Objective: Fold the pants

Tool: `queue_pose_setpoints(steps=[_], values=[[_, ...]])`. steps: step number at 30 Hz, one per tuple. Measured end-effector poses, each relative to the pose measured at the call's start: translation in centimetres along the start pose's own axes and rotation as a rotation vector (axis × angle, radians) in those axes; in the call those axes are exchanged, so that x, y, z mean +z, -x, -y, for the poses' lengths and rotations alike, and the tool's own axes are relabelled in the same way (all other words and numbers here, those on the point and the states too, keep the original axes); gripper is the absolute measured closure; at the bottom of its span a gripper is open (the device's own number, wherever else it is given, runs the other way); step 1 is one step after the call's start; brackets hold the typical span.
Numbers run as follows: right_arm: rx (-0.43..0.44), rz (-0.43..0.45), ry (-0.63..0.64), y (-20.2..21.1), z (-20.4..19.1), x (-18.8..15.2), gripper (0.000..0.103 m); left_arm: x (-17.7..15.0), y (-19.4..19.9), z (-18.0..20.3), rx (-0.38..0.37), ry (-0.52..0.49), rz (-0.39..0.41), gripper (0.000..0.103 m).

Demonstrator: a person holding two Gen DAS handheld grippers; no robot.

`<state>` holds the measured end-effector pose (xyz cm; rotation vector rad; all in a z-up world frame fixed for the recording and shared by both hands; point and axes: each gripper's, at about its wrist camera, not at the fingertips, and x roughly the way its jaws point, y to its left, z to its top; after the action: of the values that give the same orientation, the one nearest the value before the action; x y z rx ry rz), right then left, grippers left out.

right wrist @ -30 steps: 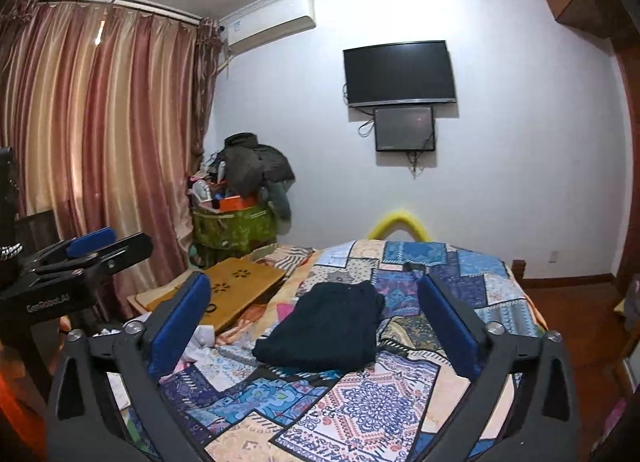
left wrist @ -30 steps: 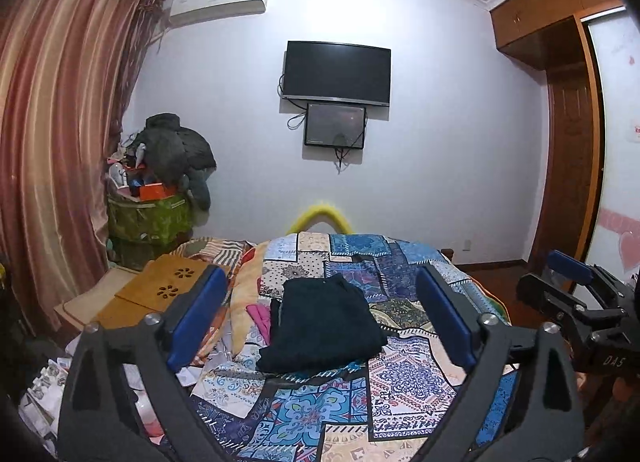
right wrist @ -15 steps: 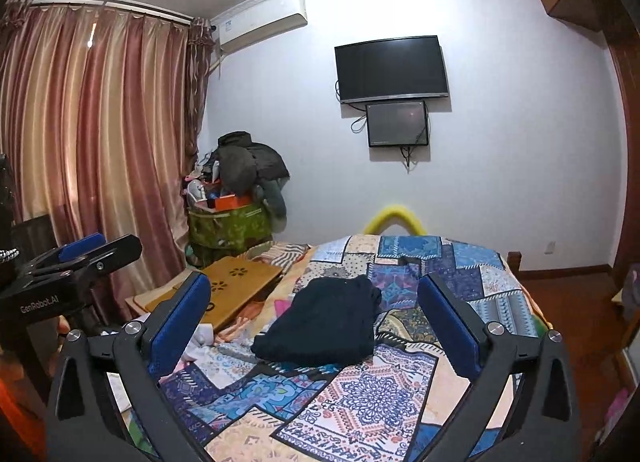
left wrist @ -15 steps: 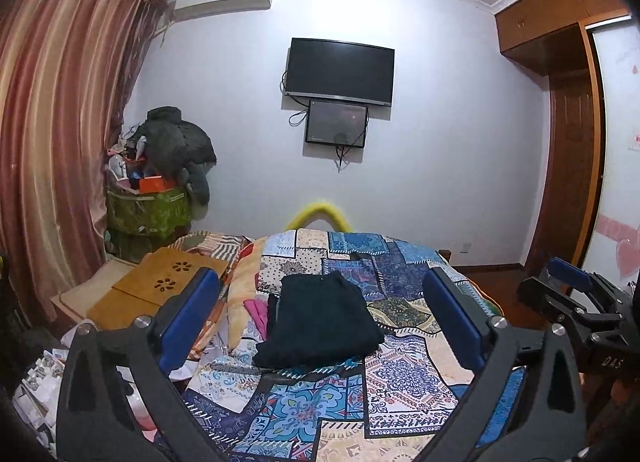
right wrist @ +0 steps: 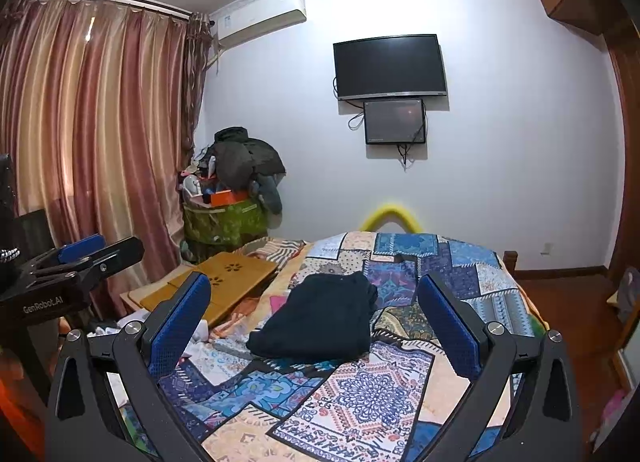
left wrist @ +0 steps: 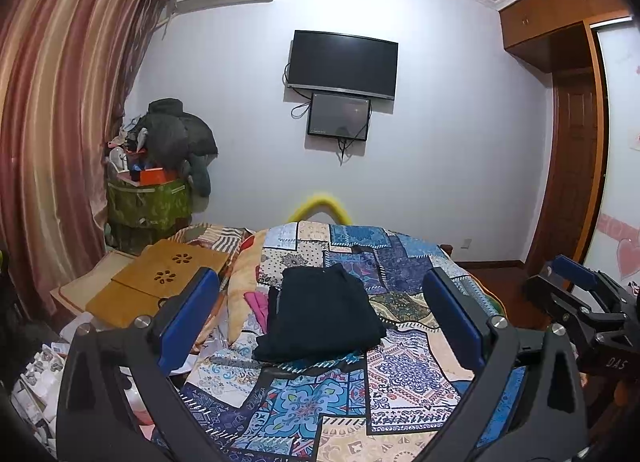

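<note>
"GenRobot.AI" on left gripper (right wrist: 68,262) body; prob. "DAS" on right gripper (left wrist: 576,294) body.

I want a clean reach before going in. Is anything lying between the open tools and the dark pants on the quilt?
Nothing visible: only bare patchwork quilt separates the left tool and right tool from the dark folded pants.

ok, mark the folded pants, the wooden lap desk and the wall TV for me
folded pants (left wrist: 320,314): left wrist view, middle of the top layer.
wooden lap desk (right wrist: 236,276): right wrist view, top panel near the flower cutouts.
wall TV (right wrist: 390,64): right wrist view, centre of the dark screen.
</note>
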<state>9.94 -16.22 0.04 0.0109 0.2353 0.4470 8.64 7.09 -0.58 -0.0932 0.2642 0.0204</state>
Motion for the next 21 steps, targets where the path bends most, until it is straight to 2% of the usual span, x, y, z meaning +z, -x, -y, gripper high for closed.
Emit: queue_pose_setpoints(steps=[21], values=[[-0.019, 0.002, -0.026, 0.59, 0.71, 0.24, 0.0, 0.08, -0.25, 0.16, -0.017, -0.006, -0.008, 0.0]])
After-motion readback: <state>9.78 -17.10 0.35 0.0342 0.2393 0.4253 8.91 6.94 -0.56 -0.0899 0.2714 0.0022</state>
